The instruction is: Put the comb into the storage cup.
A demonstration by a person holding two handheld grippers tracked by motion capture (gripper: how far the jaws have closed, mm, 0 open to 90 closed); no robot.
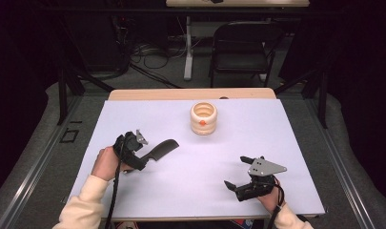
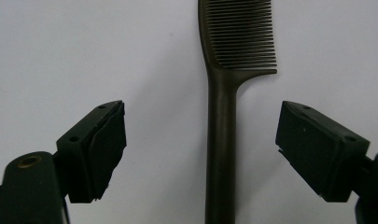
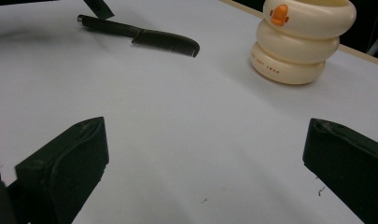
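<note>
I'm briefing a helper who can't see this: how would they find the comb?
On the pale lavender table top, look left of centre, beside the left gripper. There lies the dark, flat plastic comb, handle between the open jaws. Long and thin with fine teeth, unlike the cream ribbed cup.

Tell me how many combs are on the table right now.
1. The dark comb lies flat on the white table, its handle between the wide-open jaws of the left gripper, left of the cream ringed holder. None appears hidden.

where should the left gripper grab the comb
Probably on the handle, from above: the comb lies flat with its straight, narrow handle already running between the open jaws of the left gripper. The toothed end is wider and points away toward the cup.
</note>
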